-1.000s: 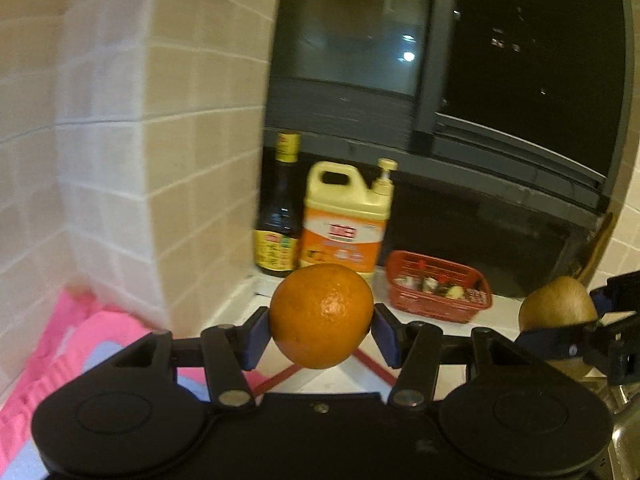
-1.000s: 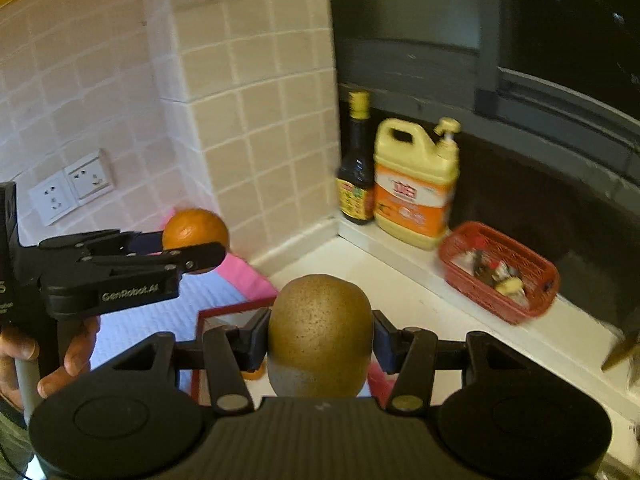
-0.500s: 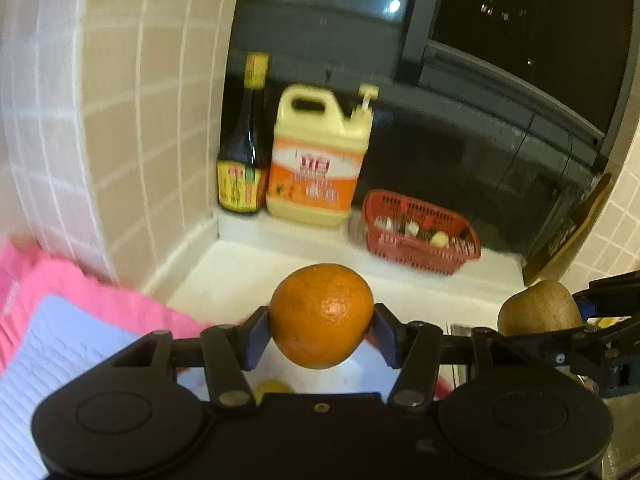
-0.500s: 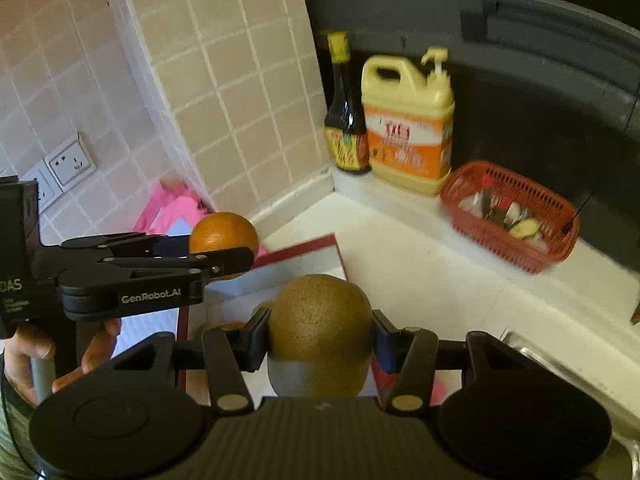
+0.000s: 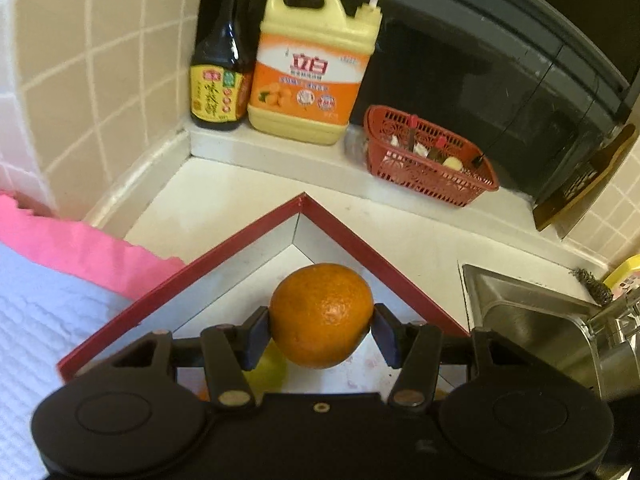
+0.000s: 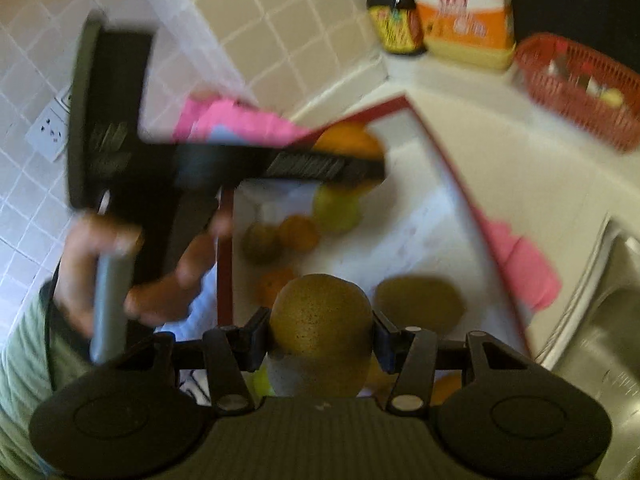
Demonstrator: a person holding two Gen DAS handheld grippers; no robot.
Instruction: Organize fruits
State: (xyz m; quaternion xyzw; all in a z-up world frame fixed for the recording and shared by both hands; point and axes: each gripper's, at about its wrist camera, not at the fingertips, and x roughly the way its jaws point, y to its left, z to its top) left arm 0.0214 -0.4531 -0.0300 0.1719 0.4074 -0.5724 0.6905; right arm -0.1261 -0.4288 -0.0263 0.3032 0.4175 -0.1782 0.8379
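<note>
My left gripper [image 5: 321, 334] is shut on an orange [image 5: 321, 314] and holds it above the far corner of a red-rimmed white tray [image 5: 372, 260]. My right gripper [image 6: 321, 334] is shut on a brown kiwi [image 6: 320, 316] above the same tray [image 6: 452, 176]. In the blurred right wrist view the tray holds a second kiwi [image 6: 420, 302], a yellow-green fruit [image 6: 336, 208], a small kiwi [image 6: 260, 240] and small oranges [image 6: 298, 232]. The left gripper body [image 6: 224, 160] crosses that view with its orange [image 6: 348, 140] over the tray's far side.
A dark sauce bottle [image 5: 222, 60], a yellow detergent jug [image 5: 316, 68] and a red basket [image 5: 428, 160] stand on the back ledge. A steel sink [image 5: 536, 320] lies right of the tray. A pink and white cloth [image 5: 60, 280] lies to the left.
Both grippers have tilted down and moved lower over the tray, each still holding its fruit. The tray and its fruits have come into view.
</note>
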